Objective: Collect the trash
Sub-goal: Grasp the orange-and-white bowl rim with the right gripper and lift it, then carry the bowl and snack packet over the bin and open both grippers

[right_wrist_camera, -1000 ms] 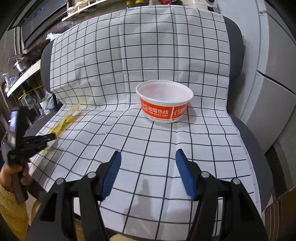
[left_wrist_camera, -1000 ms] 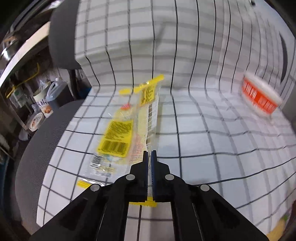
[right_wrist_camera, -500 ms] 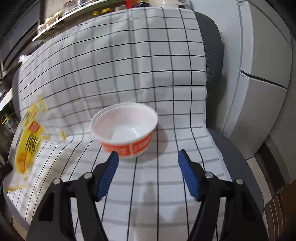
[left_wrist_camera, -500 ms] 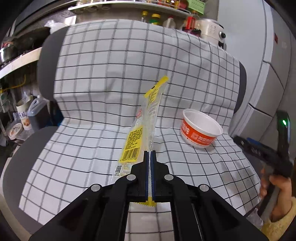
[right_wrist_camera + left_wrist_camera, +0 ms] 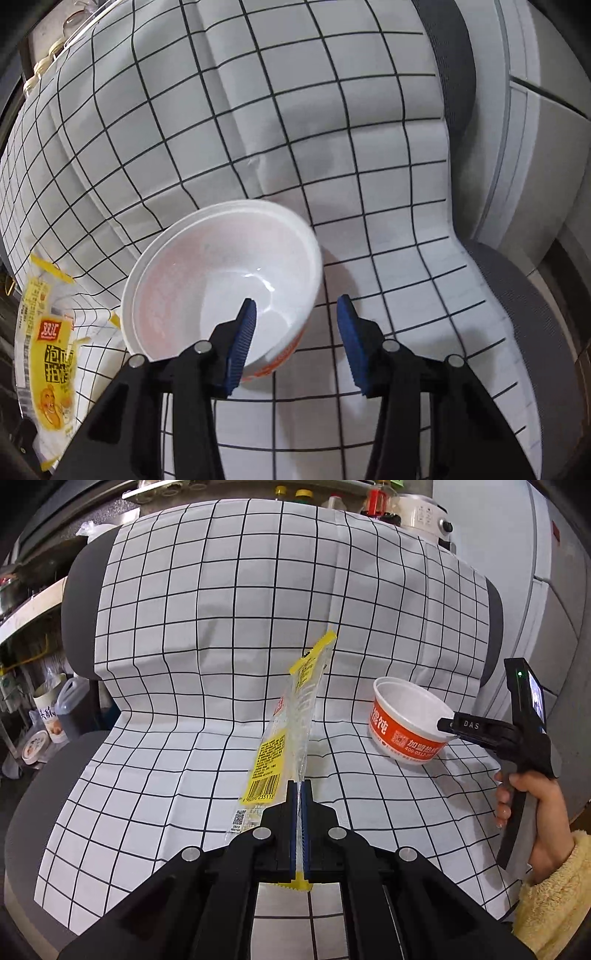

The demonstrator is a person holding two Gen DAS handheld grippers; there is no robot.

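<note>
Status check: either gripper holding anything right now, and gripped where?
Left gripper is shut on the yellow wrapper, pinched near its lower end. Right gripper is open, straddling the rim of the orange bowl, holding nothing.

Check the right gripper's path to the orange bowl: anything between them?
Nothing visible blocks it. The right gripper is open, with one finger already over the bowl's inside and the other outside its rim. The yellow wrapper is held off to the side by the left gripper.
</note>
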